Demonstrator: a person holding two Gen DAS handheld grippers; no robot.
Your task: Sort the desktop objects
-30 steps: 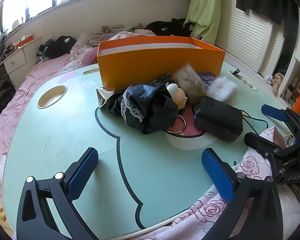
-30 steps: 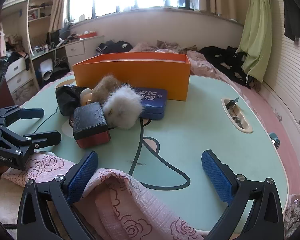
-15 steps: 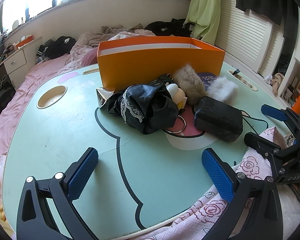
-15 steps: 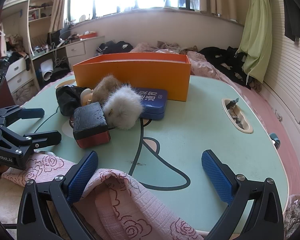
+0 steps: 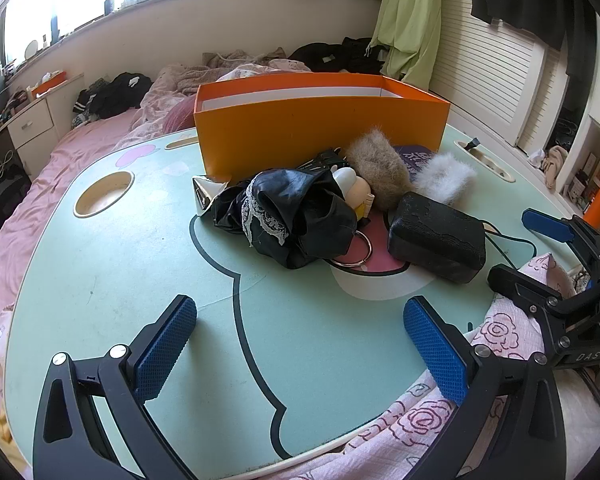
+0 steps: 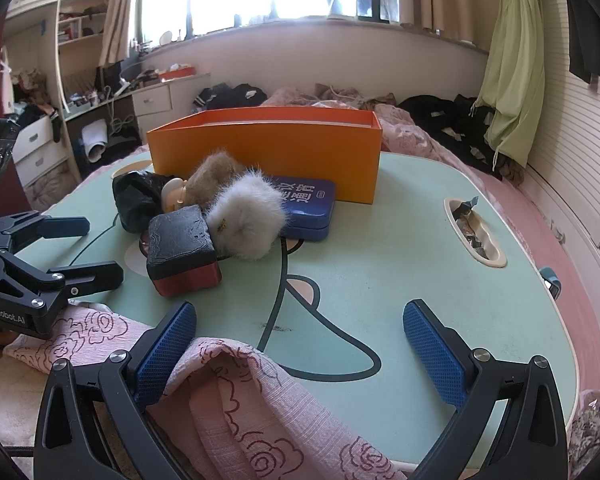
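An orange box stands open at the back of the mint-green table. In front of it lies a pile: black lacy cloth, a brown fur puff, a white fur puff, a blue tin, a black-and-red case and a metal ring. My left gripper is open near the table's front edge, well short of the pile. My right gripper is open too, over pink flowered fabric, holding nothing.
A round cup recess sits at the table's left and an oval slot with scraps at its right. Pink bedding surrounds the table. A desk with drawers stands beyond. A silver cone lies beside the box.
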